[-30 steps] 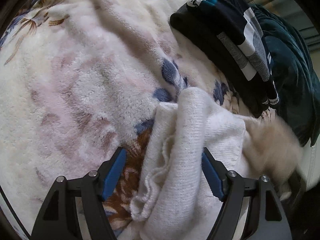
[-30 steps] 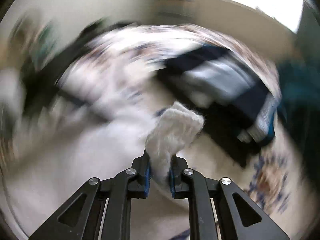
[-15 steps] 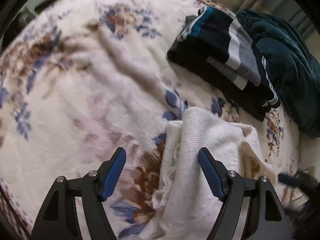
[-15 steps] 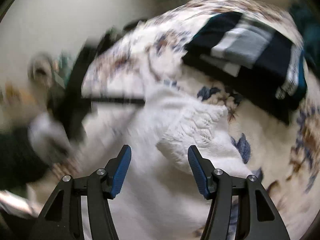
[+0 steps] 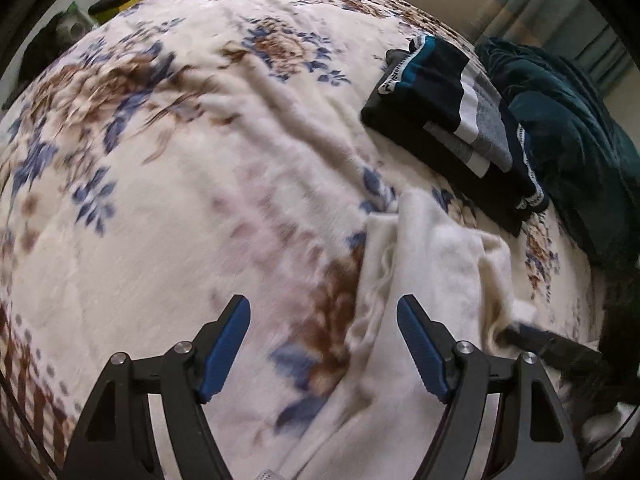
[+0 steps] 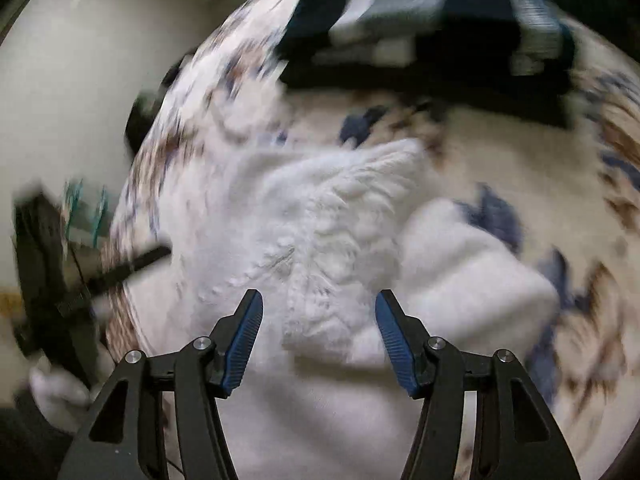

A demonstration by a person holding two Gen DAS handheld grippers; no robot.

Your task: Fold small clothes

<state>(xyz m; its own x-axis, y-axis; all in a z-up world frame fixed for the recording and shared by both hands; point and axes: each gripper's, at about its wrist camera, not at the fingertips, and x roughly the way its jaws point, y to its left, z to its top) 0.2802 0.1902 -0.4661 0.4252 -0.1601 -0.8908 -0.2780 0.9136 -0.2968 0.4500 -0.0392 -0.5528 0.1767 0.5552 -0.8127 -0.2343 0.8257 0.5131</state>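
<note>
Left hand-held gripper spread, empty, over floral blanket. Right hand-held gripper spread above white knit garment, lying near; probably lining up next fold. Folded dark stack parked far right.

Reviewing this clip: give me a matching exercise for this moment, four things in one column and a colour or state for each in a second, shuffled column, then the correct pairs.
Things
1. white knit garment
2. folded striped clothes
3. teal blanket
4. right gripper

Colour or state
A. dark green-blue, bunched at the bed's edge
B. open, holding nothing
C. cream-white, lying partly folded on the floral bedspread
D. black, grey and white, stacked neatly

Pairs: 1-C, 2-D, 3-A, 4-B
</note>
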